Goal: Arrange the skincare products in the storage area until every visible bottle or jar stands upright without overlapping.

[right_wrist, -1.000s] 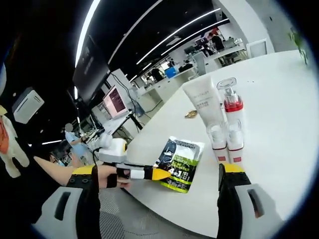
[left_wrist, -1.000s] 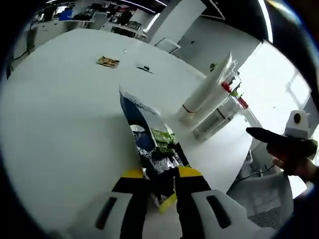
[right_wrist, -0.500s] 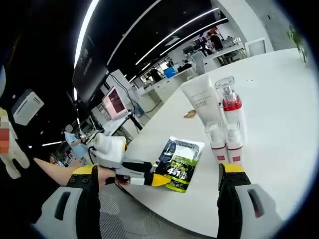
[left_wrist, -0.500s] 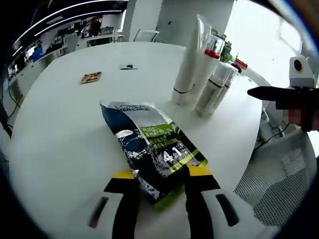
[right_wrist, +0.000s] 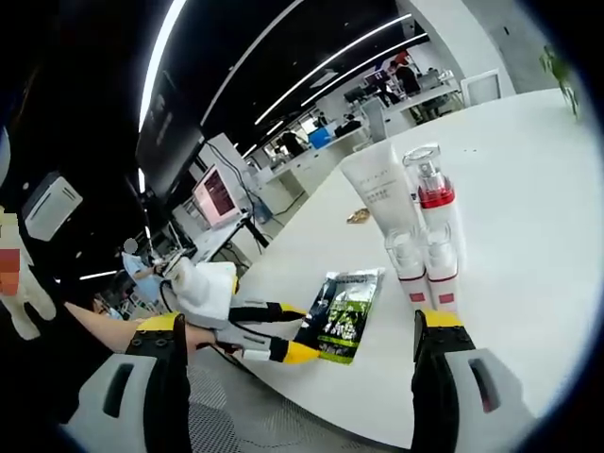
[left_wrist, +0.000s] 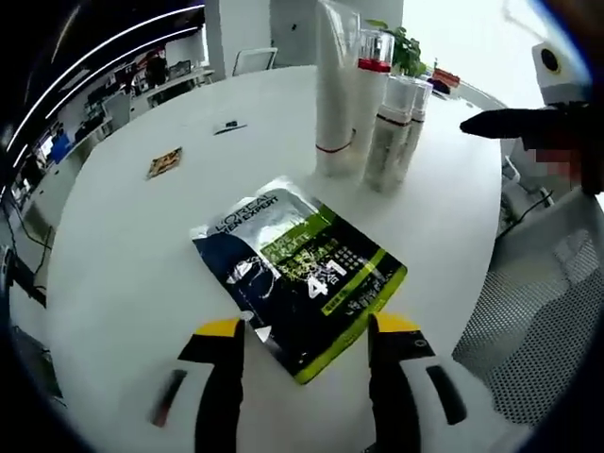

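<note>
A dark blue and green skincare pouch lies flat on the white round table, near its front edge. My left gripper is open, and the pouch's near corner lies between its yellow-tipped jaws without being clamped. Behind the pouch a white tube, a red-collared pump bottle and two small clear-capped bottles stand upright in a tight group. In the right gripper view my right gripper is wide open and holds nothing, with the left gripper, the pouch and the tube in front of it.
A small brown packet and a small dark item lie farther back on the table. A mesh chair stands by the table's right edge. The right gripper's black jaw reaches in from the right. Office desks fill the background.
The left gripper held the pouch tilted up; the pouch now lies flat on the table and the jaws have opened off it. The right gripper has stayed open.
</note>
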